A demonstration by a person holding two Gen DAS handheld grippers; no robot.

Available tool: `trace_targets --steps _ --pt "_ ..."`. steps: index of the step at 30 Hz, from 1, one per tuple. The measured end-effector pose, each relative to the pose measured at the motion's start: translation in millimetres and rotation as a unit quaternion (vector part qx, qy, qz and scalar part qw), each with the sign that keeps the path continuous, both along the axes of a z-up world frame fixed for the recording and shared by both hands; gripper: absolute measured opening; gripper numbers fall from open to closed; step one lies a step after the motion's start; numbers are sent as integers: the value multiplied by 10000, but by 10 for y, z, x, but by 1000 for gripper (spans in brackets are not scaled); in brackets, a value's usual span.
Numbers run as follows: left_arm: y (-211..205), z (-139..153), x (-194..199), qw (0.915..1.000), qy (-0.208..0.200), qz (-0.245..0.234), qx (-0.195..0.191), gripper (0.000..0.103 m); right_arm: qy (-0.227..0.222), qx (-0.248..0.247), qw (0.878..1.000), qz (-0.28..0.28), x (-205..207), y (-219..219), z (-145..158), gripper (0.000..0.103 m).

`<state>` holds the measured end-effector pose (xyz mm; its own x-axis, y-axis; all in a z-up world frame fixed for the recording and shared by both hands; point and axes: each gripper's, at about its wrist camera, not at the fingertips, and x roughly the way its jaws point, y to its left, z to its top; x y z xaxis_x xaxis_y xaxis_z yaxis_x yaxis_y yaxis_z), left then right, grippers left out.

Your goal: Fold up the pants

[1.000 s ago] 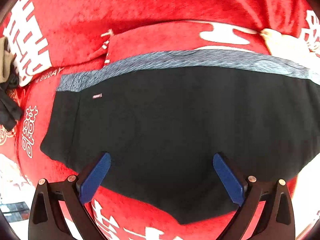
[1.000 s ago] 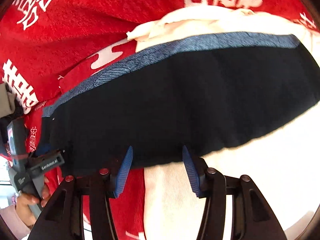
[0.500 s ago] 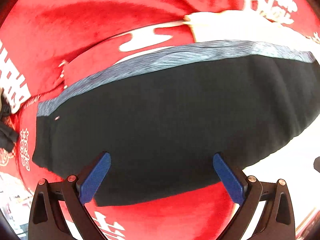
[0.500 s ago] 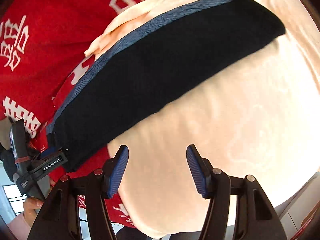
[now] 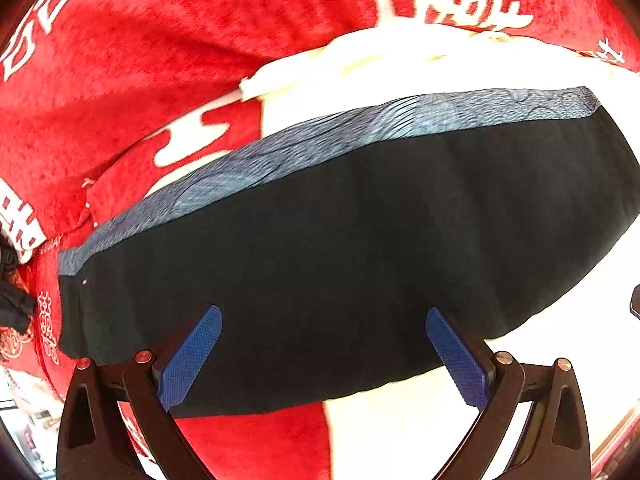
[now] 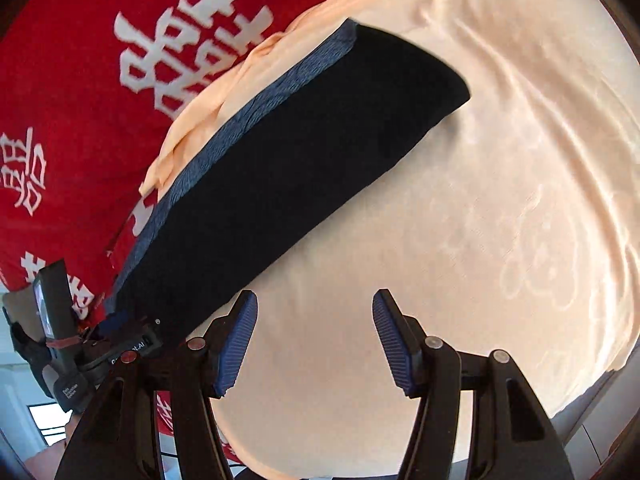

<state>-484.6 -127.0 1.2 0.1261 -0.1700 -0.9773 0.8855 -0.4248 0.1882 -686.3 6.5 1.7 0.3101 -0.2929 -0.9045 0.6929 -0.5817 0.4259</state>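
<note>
The black pants (image 5: 352,248) lie folded flat, with a blue-grey waistband (image 5: 320,148) along the far edge. They rest partly on the red cover and partly on a cream cloth. My left gripper (image 5: 324,348) is open and empty over the pants' near edge. In the right wrist view the pants (image 6: 288,164) run diagonally at the left. My right gripper (image 6: 314,338) is open and empty over the cream cloth, to the right of the pants. The left gripper (image 6: 100,344) shows at the pants' lower left end.
A red cover with white characters (image 5: 168,44) spreads under everything. A cream cloth (image 6: 500,200) covers the right side. Dark clothing (image 5: 12,300) lies at the far left edge. The cloth's edge drops off at the lower right (image 6: 592,396).
Both grippers have moved to the right. The right gripper has left the pants' edge and now sits over the cream cloth. The left gripper stays open over the pants.
</note>
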Motion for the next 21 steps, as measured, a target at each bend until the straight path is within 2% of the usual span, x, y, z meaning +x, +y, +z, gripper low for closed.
trace_targets --steps 8,14,18,19,20,21 --pt "-76 -24 -420 9998 203 60 21 103 -14 -45 9995 -308 -432 62 -83 64" --pt "-92 -139 -629 9998 160 -1 80 103 -52 -163 9981 -594 -684 86 -127 64" --pt "-89 -113 -643 9999 133 -1 -38 103 -399 -455 9924 -1068 -905 80 -198 61" --pt "-98 -102 -639 9999 143 20 -67 103 -487 -523 9904 -1186 -954 56 -238 53" --pt "-115 -104 -636 9998 149 57 -69 103 -609 -576 9882 -1283 -1003 24 -292 31" --pt "-136 -124 -627 9999 137 84 -53 103 -663 -589 9873 -1320 -1027 4 -321 17"
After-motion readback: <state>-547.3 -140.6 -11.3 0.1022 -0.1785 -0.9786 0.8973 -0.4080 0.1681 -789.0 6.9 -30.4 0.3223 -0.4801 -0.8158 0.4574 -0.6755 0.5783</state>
